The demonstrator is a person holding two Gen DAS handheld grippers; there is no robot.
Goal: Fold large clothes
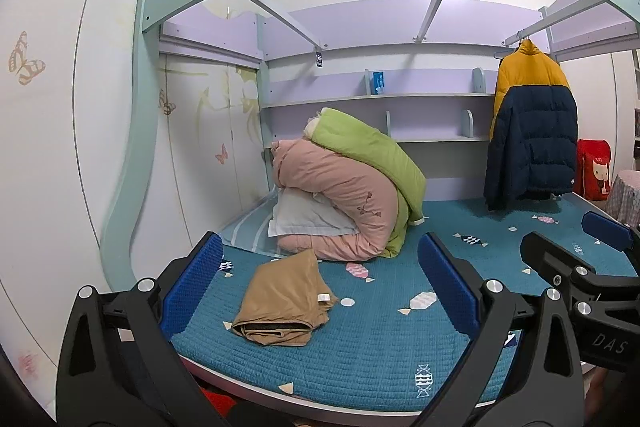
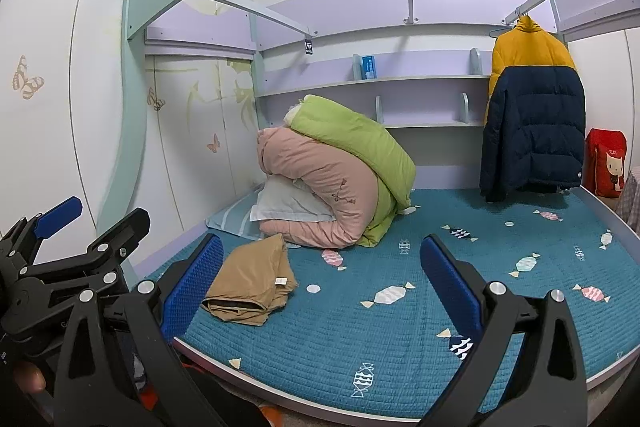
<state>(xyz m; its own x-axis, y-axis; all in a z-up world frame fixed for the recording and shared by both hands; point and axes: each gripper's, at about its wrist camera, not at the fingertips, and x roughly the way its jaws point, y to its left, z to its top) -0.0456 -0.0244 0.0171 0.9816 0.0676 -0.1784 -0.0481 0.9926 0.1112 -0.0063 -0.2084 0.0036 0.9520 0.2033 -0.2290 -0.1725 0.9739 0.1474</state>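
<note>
One tan garment (image 1: 282,301) is lying folded into a compact rectangle near the front left corner of the bed (image 1: 360,359), its layered edges facing the front edge and a small white label showing on its right side. Judging from that, one fold job is looking finished, and nothing is being held or worked at this moment.

Going left to right across the bed: one striped sheet end (image 1: 248,227) is showing at the back left corner, one white pillow (image 1: 308,217) is tucked under one pink quilt (image 1: 340,195), and one green quilt (image 1: 368,151) is draped over the pink one. Further right, one yellow-and-navy puffer jacket (image 1: 532,131) is hanging on a hanger by the back right corner, its hem touching the bed; it is probably the large piece still waiting to be folded. One red bag (image 1: 596,171) is standing beyond the right edge.

Two grippers are hovering over the front edge. The left gripper (image 1: 320,283) is carrying its jaws spread wide and empty, framing the tan garment without touching it. The right gripper (image 2: 322,283) is likewise holding its jaws apart, gripping nothing.
</note>
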